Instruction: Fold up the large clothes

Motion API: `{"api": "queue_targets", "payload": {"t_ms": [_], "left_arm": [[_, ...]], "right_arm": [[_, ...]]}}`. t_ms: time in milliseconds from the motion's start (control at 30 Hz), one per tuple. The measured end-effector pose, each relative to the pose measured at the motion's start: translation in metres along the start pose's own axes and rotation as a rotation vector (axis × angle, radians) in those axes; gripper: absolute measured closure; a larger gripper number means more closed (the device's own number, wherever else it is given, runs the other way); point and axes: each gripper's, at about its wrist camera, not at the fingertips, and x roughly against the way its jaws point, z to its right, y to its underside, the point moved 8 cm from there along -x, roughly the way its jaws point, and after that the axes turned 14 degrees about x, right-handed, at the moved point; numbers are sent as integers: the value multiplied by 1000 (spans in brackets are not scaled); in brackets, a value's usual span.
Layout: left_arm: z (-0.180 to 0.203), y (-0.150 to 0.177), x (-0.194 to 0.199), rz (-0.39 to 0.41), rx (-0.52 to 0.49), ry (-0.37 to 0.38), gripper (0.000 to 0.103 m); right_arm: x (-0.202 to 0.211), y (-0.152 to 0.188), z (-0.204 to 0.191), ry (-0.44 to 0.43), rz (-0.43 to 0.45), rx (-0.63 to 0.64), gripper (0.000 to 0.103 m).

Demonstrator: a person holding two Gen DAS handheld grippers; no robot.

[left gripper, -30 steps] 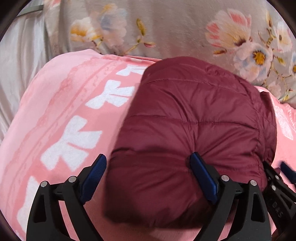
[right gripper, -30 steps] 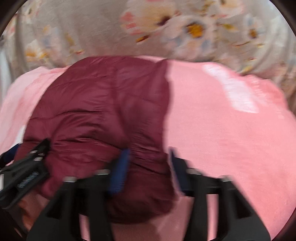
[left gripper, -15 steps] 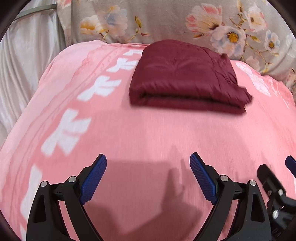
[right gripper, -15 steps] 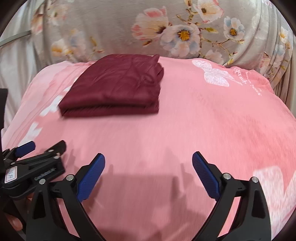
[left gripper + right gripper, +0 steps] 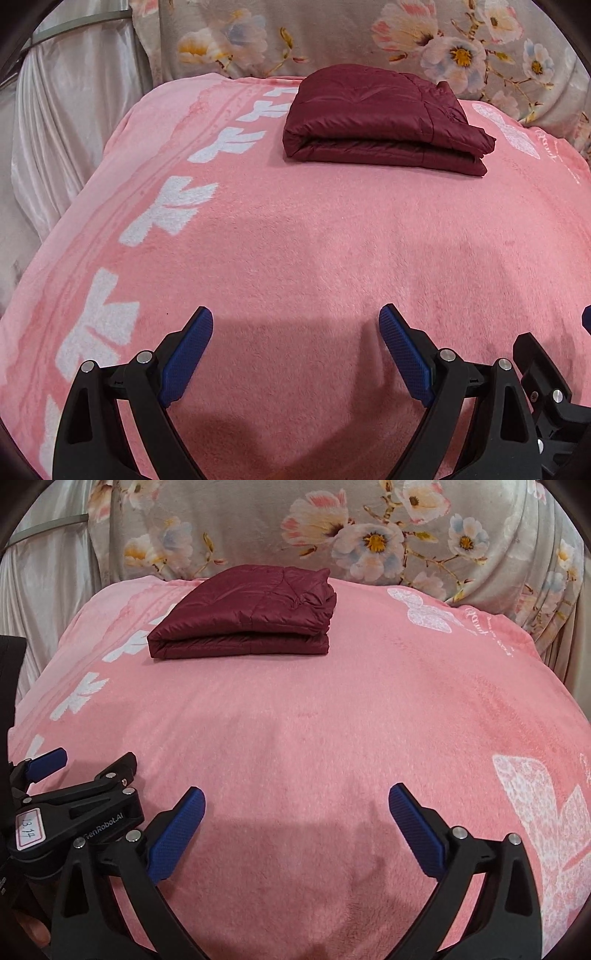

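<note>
The maroon puffer jacket (image 5: 380, 122) (image 5: 251, 613) lies folded at the far end of the pink blanket (image 5: 314, 251) (image 5: 332, 709); left gripper (image 5: 295, 343) and right gripper (image 5: 295, 819) hover released, well apart from it

A dark red quilted jacket (image 5: 384, 122) lies folded into a compact, roughly rectangular bundle, several padded layers stacked flat with the fold edge facing the cameras. It rests toward the far end of a pink blanket (image 5: 314, 258), its shiny fabric creased, one corner jutting slightly at right.
</note>
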Motion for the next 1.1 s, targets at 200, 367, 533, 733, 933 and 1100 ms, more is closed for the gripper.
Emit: {"api": "queue_targets", "payload": {"t_ms": [200, 367, 533, 733, 933, 1100], "left_arm": [[3, 2, -2, 0, -18, -4, 14], [3, 4, -4, -7, -17, -8, 14], [3, 4, -3, 0, -18, -14, 14], [2, 4, -2, 7, -16, -16, 14], [2, 3, 0, 15, -14, -19, 14], [2, 2, 2, 25, -13, -19, 14]], "right_arm": [[-5, 3, 3, -6, -16, -22, 6], [-5, 4, 1, -7, -17, -17, 6], [-5, 3, 1, -2, -14, -16, 6], [-3, 4, 3, 3, -7, -11, 6], [-2, 3, 4, 7, 0, -8, 6], [1, 3, 5, 11, 8, -4, 6]]}}
